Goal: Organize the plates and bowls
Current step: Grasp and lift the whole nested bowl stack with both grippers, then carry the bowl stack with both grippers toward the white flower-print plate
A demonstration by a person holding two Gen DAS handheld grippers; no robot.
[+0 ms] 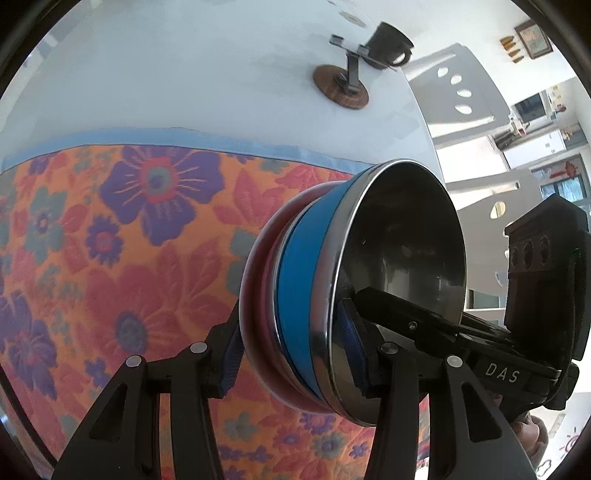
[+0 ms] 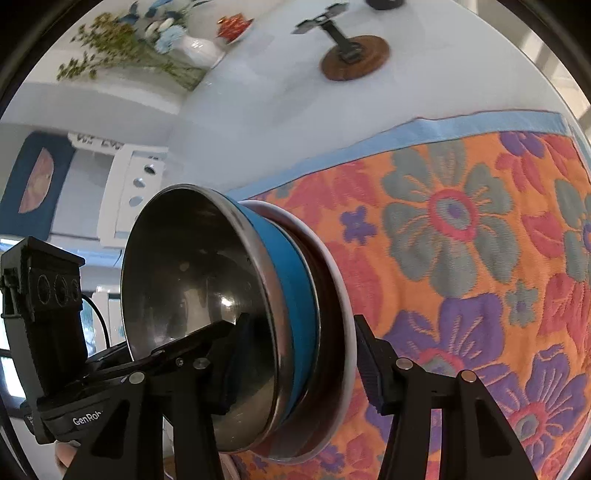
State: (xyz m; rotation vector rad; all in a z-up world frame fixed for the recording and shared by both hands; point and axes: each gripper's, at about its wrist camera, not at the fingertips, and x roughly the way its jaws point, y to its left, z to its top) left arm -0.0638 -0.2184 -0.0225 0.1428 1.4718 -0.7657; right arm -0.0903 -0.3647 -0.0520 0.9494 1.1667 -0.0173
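Held item: a stack made up of a steel bowl (image 1: 402, 280) with a blue band around its outside, seated on a plate (image 1: 258, 306) whose underside reads dark red in the left wrist view and whose rim reads white in the right wrist view; the stack is tipped on edge and carried above a floral cloth (image 1: 110, 258). Left gripper (image 1: 291, 350): its fingers are pinched across the stack, one pad set against the plate's underside and the other lying over the bowl's rim against the steel interior. Right gripper (image 2: 299, 365): one finger is laid inside the bowl against the steel; the other finger (image 2: 373, 369) is seen just beside the plate's white rim, and contact there cannot be confirmed, so the hold on this side cannot be told. Each gripper is visible in the other's view, reaching into the bowl from the opposite side. Supporting surface: the cloth, orange with purple, red and grey-green flowers and a pale blue border, is spread on a white table (image 1: 184, 74). Other items on the table: a metal stand on a round wooden base (image 2: 356, 57), a dark cup (image 1: 388, 44) beyond it, and a white vase of flowers (image 2: 199, 50) beside a small red dish (image 2: 234, 26).
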